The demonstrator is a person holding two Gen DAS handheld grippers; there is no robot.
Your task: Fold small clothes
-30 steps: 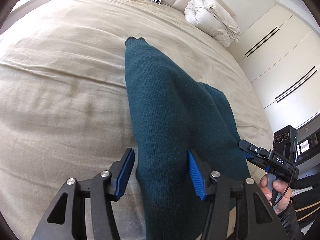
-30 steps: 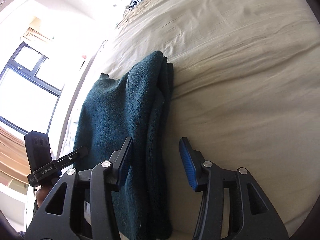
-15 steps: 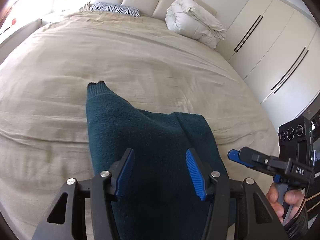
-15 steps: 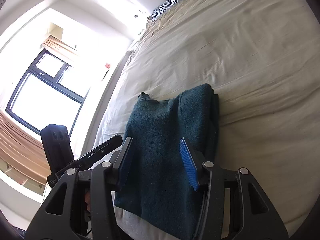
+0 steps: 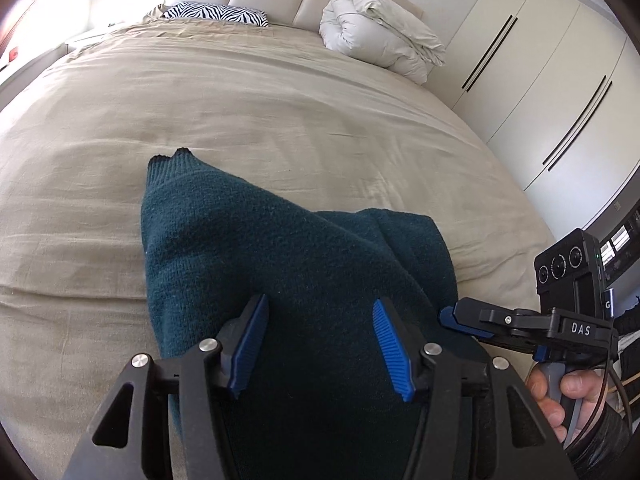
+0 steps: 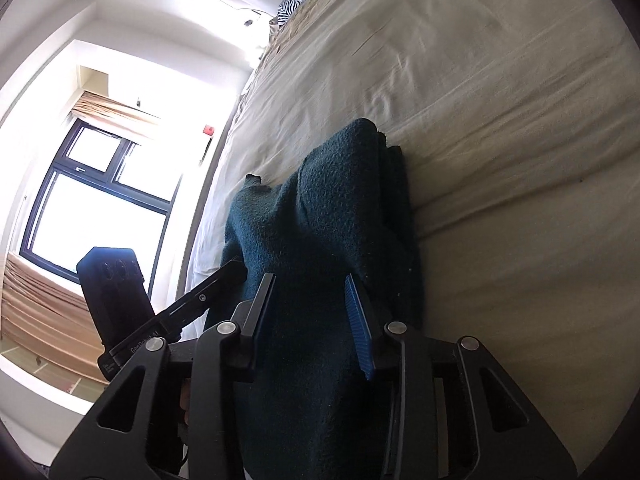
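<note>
Left wrist view, teal sweater (image 5: pixel 280 264) on bed (image 5: pixel 280 112), left jaws apart, right jaws closing, seemingly around sweater.

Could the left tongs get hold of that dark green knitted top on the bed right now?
Probably yes: the left tongs stand open right over the knitted top, nothing between them and the fabric.

Each wrist camera looks forward and downward along its own tongs, close above the bed (image 5: pixel 280 128). Both views share the teal sweater (image 5: pixel 280 264) and each other's tongs.
</note>
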